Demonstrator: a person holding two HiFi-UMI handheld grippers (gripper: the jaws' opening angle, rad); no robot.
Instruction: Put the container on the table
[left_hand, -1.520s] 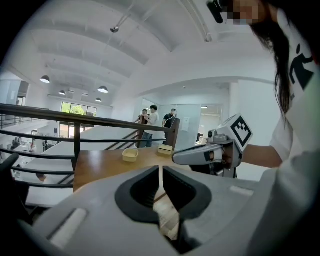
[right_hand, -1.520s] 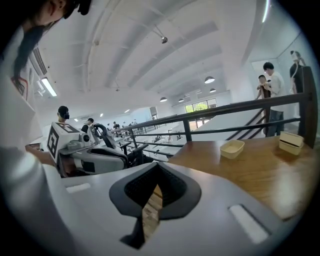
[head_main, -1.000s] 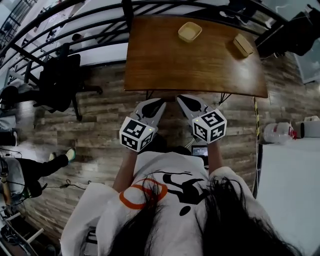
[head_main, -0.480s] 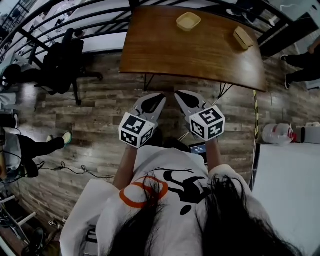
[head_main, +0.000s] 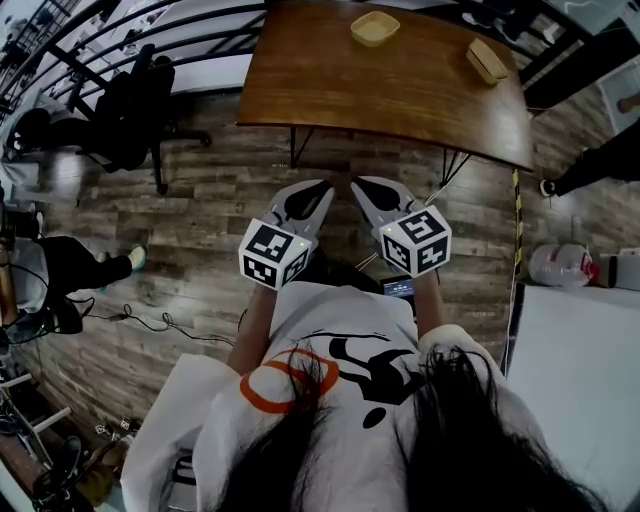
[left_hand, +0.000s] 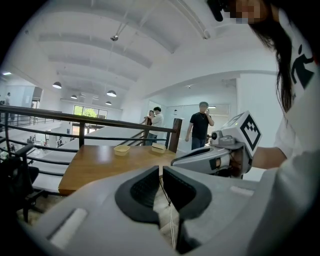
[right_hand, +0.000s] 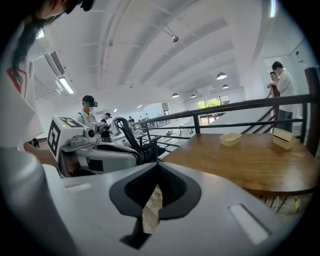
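Observation:
A brown wooden table (head_main: 380, 85) stands ahead of me across a strip of wood floor. On its far side sit a shallow yellow container (head_main: 374, 27) and, further right, a tan lidded container (head_main: 486, 61). My left gripper (head_main: 318, 190) and right gripper (head_main: 365, 187) hang side by side over the floor, short of the table, both shut with nothing held. In the left gripper view the jaws (left_hand: 160, 170) meet, with the two containers (left_hand: 121, 149) (left_hand: 158, 147) far off. The right gripper view shows shut jaws (right_hand: 157, 167), the yellow container (right_hand: 230, 138) and the tan one (right_hand: 283, 137).
A black office chair (head_main: 130, 110) stands left of the table beside a dark railing (head_main: 150, 40). A seated person's legs (head_main: 70, 265) and a floor cable are at the left. A white surface (head_main: 575, 380) and a white jug (head_main: 560, 265) lie to the right. People stand beyond the table (left_hand: 200, 125).
The table has slid further up and away in the head view, so I stand further back from it. Both grippers keep the same shut pose in front of me.

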